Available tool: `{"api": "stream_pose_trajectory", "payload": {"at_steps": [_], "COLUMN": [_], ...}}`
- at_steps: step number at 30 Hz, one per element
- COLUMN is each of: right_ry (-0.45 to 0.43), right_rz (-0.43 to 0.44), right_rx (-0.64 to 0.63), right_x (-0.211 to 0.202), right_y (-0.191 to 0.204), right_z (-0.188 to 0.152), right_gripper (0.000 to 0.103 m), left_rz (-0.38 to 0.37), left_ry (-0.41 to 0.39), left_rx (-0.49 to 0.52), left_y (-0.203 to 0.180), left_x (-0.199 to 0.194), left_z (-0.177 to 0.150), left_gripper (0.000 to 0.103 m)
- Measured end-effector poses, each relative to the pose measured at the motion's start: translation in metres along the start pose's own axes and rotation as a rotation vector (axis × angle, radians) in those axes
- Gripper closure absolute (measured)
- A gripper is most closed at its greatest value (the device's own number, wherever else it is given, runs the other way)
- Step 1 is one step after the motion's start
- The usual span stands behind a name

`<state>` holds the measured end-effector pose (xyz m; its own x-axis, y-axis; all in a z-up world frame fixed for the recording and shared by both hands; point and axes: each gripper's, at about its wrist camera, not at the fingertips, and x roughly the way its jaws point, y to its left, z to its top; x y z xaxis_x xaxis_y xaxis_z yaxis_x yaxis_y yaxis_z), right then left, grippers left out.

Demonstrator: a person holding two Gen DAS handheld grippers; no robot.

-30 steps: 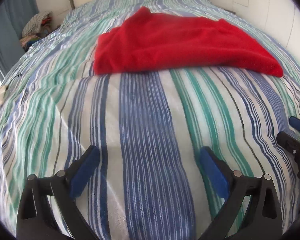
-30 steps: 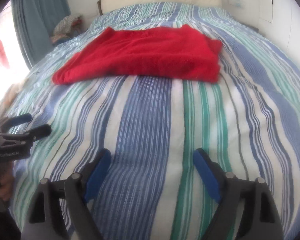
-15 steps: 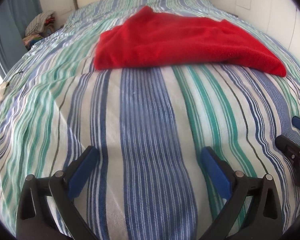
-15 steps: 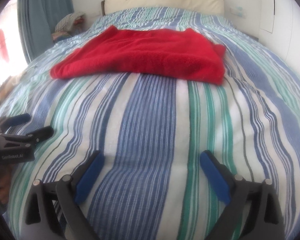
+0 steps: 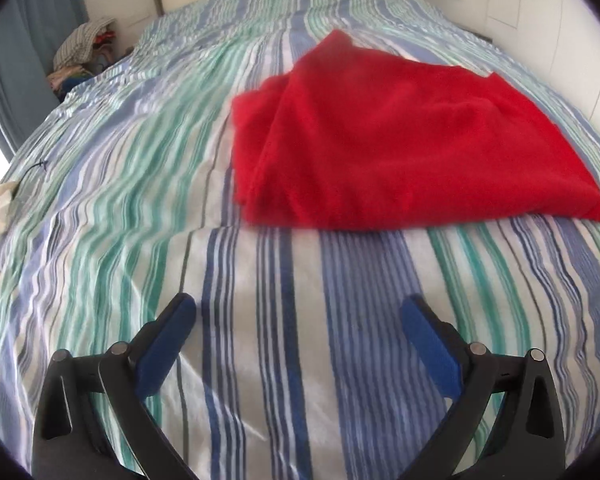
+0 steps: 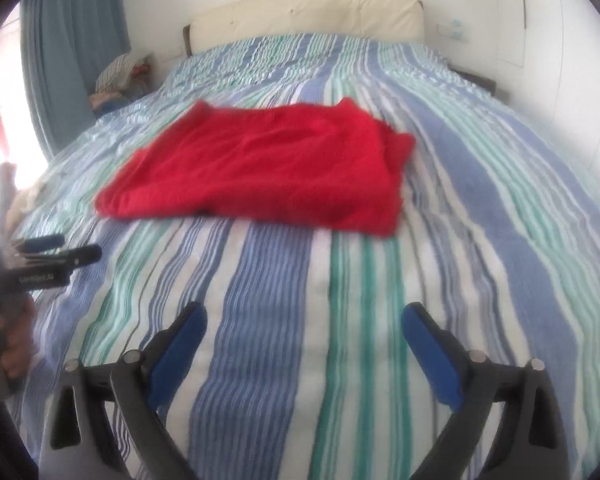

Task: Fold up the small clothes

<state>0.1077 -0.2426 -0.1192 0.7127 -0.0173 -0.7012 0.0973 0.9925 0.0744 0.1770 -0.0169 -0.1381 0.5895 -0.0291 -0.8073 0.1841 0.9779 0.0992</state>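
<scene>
Left gripper [image 5: 298,314] fingers [image 5: 168,346] spread wide, gripping nothing, hovering over the striped bed [image 5: 100,200]. Right gripper [image 6: 304,322] fingers [image 6: 434,358] likewise wide apart with nothing between them. Red garment [image 5: 400,140] lies folded flat on the bed beyond both grippers, clear of the fingers. Past the garment: cream headboard [image 6: 308,16]. Left of the garment, off the bed's edge: clothes pile [image 5: 84,52], blue curtain [image 6: 72,44].

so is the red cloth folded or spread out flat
Folded, loosely. The red cloth lies on the bed with stacked layer edges along its left side and a rounded fold at the near edge. How many folds: cannot tell.
</scene>
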Motion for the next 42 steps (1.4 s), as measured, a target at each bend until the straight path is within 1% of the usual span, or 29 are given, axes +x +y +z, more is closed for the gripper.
{"api": "stream_pose_trajectory", "payload": {"at_steps": [1,2,4,5,6,7,8,9,10,13,19,42], "right_ry": [-0.008,-0.009,0.016,0.075,0.148,0.134,0.097,0.096,0.118,0.127,0.121,0.122], "right_rz": [-0.027,-0.053,-0.114,-0.156,-0.16,-0.153,-0.146,-0.152,-0.166,-0.197,-0.155,-0.162], "right_rx": [-0.004,-0.006,-0.002,0.004,0.016,0.026,0.03,0.042,0.05,0.014,0.051,0.044], "right_x": [0.002,0.007,0.027,0.046,0.067,0.07,0.062,0.058,0.058,0.06,0.06,0.061], "right_y": [-0.005,-0.01,-0.02,-0.024,-0.029,-0.03,-0.031,-0.031,-0.03,-0.023,-0.033,-0.03], "right_z": [0.008,0.013,0.01,0.001,-0.009,-0.014,-0.012,-0.011,-0.012,-0.011,-0.015,-0.014], "right_gripper": [0.005,0.003,0.0,0.0,0.0,0.0,0.0,0.0,0.0,0.0,0.0,0.0], "left_rz": [0.007,-0.019,-0.047,-0.052,-0.046,-0.039,-0.033,-0.029,-0.03,-0.035,-0.033,-0.034], "left_ry": [0.002,0.01,-0.004,-0.004,-0.005,0.0,0.001,-0.002,-0.002,0.0,0.001,0.001], "left_rx": [-0.007,-0.02,-0.046,-0.052,-0.048,-0.041,-0.036,-0.033,-0.034,-0.038,-0.036,-0.037], "left_y": [0.002,0.006,0.011,0.011,0.01,0.008,0.007,0.006,0.006,0.007,0.007,0.007], "left_x": [0.013,0.024,0.022,0.019,0.019,0.021,0.02,0.02,0.02,0.02,0.02,0.02], "left_z": [-0.003,-0.007,-0.008,-0.008,-0.009,-0.008,-0.009,-0.009,-0.009,-0.008,-0.008,-0.008], "left_gripper": [0.0,0.0,0.0,0.0,0.0,0.0,0.0,0.0,0.0,0.0,0.0,0.0]}}
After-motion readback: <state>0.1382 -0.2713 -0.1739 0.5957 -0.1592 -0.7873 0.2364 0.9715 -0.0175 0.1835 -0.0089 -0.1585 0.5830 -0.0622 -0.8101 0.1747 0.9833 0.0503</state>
